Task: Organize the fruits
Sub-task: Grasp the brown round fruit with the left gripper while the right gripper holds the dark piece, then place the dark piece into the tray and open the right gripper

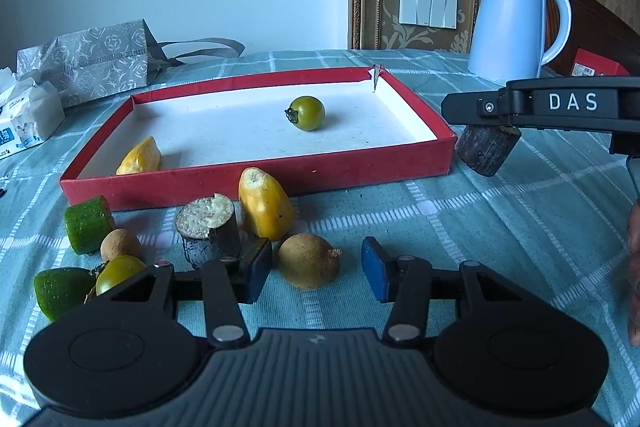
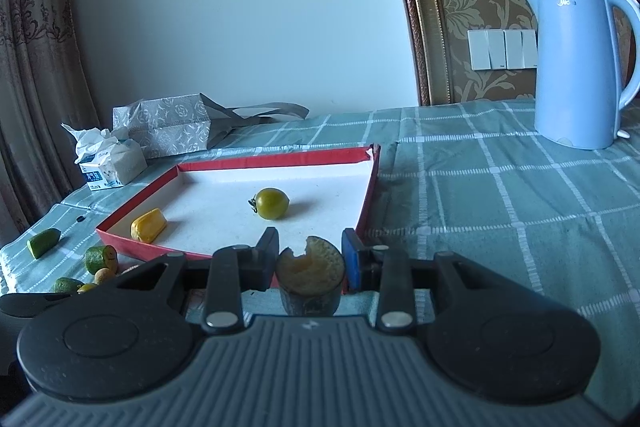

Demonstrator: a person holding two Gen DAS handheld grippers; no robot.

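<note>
The tabletop [image 2: 500,211], under a checked cloth, lies bare across its right half up to the kettle [image 2: 576,67]; the red tray [image 1: 256,183] sits left of centre, its white floor mostly free, holding only a green tomato [image 1: 307,113] near the middle and a yellow piece [image 1: 140,157] against the near-left wall. The right claw [image 2: 310,263] hangs just past the tray's near-right corner, above the cloth, clamped on a dark cane stub [image 2: 310,277] with a pale, chipped cut face turned up. The left claw [image 1: 316,269] sits low over the cloth before the tray, fingers apart around a brown longan [image 1: 309,261]; beside it lie another stub [image 1: 208,227], a second yellow piece [image 1: 266,203] and green chunks [image 1: 86,225].
</note>
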